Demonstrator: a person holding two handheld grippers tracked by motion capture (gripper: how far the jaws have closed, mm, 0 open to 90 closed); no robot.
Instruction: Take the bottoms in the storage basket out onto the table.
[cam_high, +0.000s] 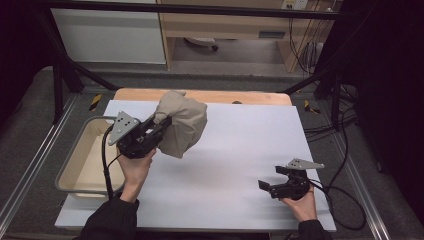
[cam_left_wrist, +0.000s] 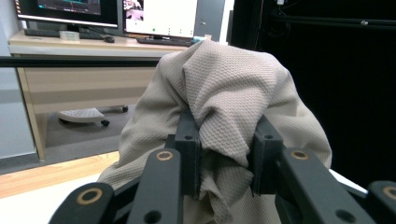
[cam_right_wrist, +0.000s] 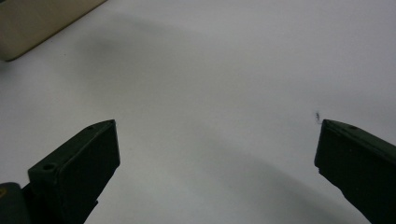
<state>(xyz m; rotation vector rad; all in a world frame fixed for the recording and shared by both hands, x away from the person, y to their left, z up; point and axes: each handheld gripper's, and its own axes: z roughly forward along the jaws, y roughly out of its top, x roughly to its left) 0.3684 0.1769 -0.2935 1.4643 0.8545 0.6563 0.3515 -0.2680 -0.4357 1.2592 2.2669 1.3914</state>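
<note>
Clearly the left tool (cam_high: 159, 126) is clenched on a bunched fold of a beige cloth (cam_high: 181, 127), holding it up off the white surface (cam_high: 240, 150); in the left gripper view the two jaws pinch a thick gather of the fabric (cam_left_wrist: 229, 107), and the rest drapes down on both sides. The cloth hangs just beside the metal tray (cam_high: 75, 165), toward the middle of the surface. It looks soft, light and limp, with a waffle-like weave that should give the jaws good friction, so slipping seems unlikely. It will sag and swing when moved, and a grip on a fold near the top, as now, seems the sensible place; a second hold at a loose edge would likely be needed to spread it. The right tool (cam_high: 272, 186) rests released, jaws wide apart and holding nothing, low over the surface, well apart from the tray. No brand, label or readable writing appears on the cloth.
</note>
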